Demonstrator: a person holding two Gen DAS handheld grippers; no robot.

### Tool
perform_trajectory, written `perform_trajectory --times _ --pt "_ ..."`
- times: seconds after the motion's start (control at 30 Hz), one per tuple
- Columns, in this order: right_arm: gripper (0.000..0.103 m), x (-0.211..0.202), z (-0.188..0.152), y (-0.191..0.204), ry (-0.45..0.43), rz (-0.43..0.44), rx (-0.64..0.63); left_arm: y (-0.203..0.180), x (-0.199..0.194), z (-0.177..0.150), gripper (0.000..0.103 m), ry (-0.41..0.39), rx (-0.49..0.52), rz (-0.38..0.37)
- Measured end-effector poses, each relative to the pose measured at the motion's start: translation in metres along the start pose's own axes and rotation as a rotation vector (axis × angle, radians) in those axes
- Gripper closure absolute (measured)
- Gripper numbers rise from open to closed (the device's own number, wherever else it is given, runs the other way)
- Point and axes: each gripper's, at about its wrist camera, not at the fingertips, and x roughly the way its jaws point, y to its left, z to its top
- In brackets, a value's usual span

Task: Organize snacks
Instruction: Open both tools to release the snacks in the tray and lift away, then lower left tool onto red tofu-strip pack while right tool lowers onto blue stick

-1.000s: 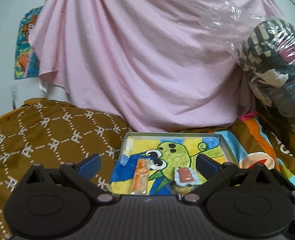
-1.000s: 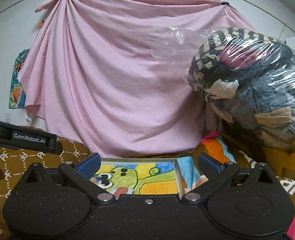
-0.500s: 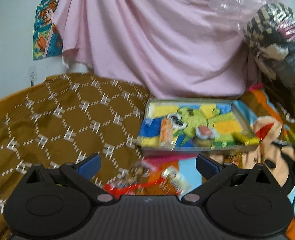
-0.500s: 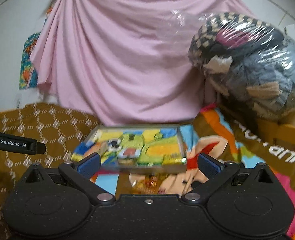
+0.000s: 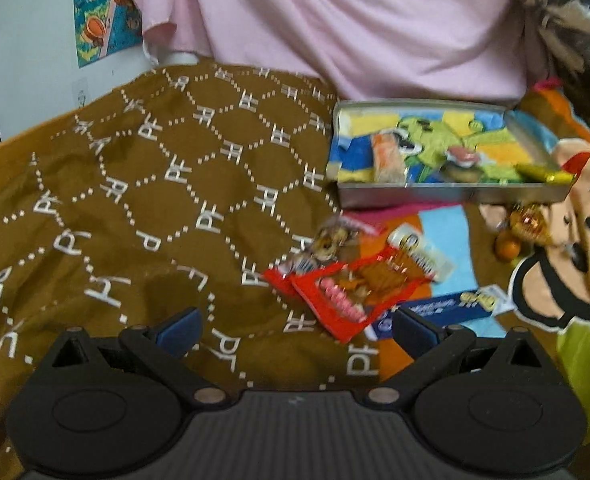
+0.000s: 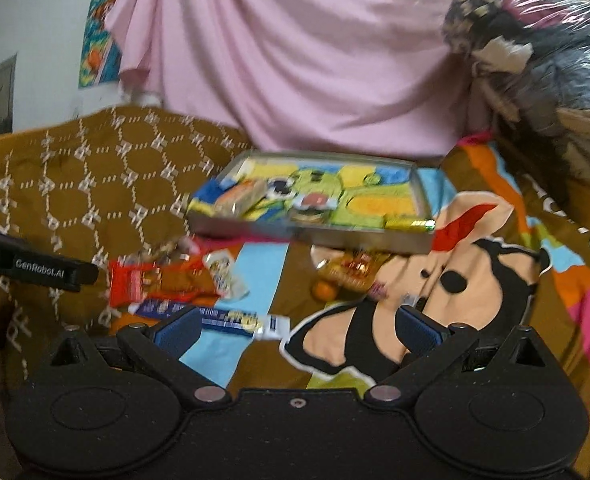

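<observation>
A pink sheet (image 6: pixel 315 60) hangs draped across the back wall; a colourful cartoon poster (image 5: pixel 103 8) is stuck to the white wall left of it; a brown blanket (image 5: pixel 135 200) with a white hexagon pattern covers the left side; a cartoon-print blanket (image 6: pixel 475 260) lies to the right; a clear plastic bag of clothes (image 6: pixel 535 60) sits at upper right

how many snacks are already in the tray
3 that I can make out in the tray: an orange packet at its left end, a small red-and-white pack near the middle, a yellow-gold wrapper in the near right corner. Blur may hide more.
</observation>
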Motion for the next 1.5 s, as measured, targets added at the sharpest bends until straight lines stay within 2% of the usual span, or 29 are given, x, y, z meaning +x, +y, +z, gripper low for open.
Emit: perform_trajectory --times 0.17,0.33,0.77,0.97,1.07,1.17,1.33,1.5 --pt "0.001 0.015 -0.007 0.002 0.056 0.023 -0.011 0.002 0.012 -0.004 0.000 0.035 0.006 -0.014" --pt "0.001 0.025 -0.011 0.005 0.098 0.041 -0.026 0.004 0.026 -0.002 0.000 0.095 0.008 -0.071" --pt "0.001 0.054 -0.013 0.012 0.146 0.067 -0.067 0.014 0.050 0.009 0.000 0.134 -0.062 -0.122" --pt "0.001 0.075 -0.011 0.013 0.172 0.100 -0.098 0.013 0.060 0.017 0.000 0.151 -0.050 -0.137" --pt "0.001 0.088 -0.009 0.013 0.193 0.156 -0.113 0.011 0.064 0.021 0.000 0.144 -0.029 -0.141" --pt "0.001 0.103 -0.003 0.009 0.203 0.249 -0.130 0.009 0.068 0.028 0.000 0.125 0.005 -0.169" --pt "0.001 0.138 0.010 0.008 0.221 0.462 -0.227 0.000 0.076 0.039 0.000 0.107 0.079 -0.234" --pt "0.001 0.173 0.017 0.009 0.245 0.542 -0.325 -0.013 0.088 0.045 0.000 0.122 0.168 -0.280"
